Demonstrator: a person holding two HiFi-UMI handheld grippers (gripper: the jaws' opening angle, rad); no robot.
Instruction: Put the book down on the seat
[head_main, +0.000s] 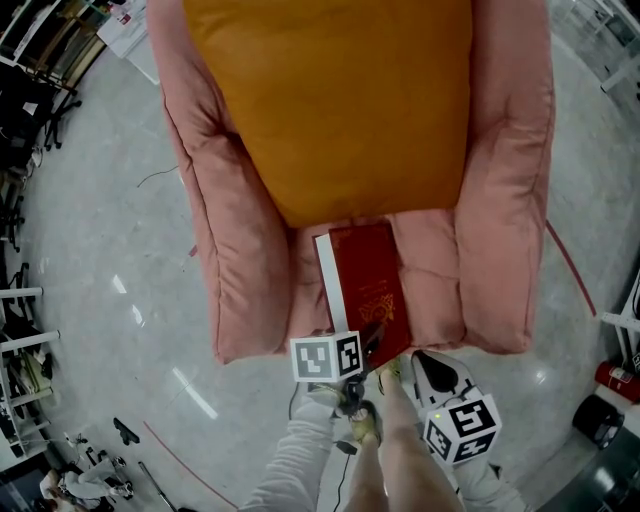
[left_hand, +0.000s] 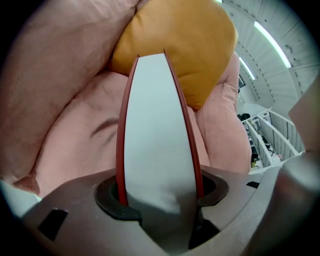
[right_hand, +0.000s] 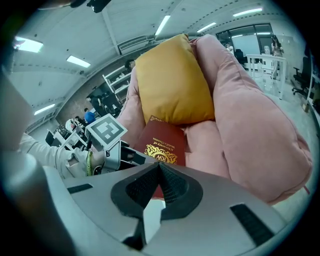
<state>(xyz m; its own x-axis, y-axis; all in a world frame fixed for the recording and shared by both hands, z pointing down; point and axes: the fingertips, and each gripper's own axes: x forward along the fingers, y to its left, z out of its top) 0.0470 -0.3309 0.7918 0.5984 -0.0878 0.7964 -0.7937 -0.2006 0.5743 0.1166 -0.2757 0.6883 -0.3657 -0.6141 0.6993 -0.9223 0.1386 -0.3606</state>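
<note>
A red book (head_main: 365, 275) is laid flat on the pink seat (head_main: 432, 262) of an armchair (head_main: 240, 240), and its far end is tucked against an orange cushion (head_main: 340, 100). "A Treasury of" and the letters "RW" in a gold ornament can be read on the cover. The line beneath is too small to be made out. The book's near end is straddled by the left gripper (left_hand: 159, 192). Its fingers (left_hand: 112, 200) are spread wide, a slight gap is seen beside each cover, and nothing is clamped. The right gripper (right_hand: 160, 172) is held just beside the left one, near the seat's front edge. Its ribbed fingers (right_hand: 175, 187) are closed together on nothing. The armchair's top is cut off.
</note>
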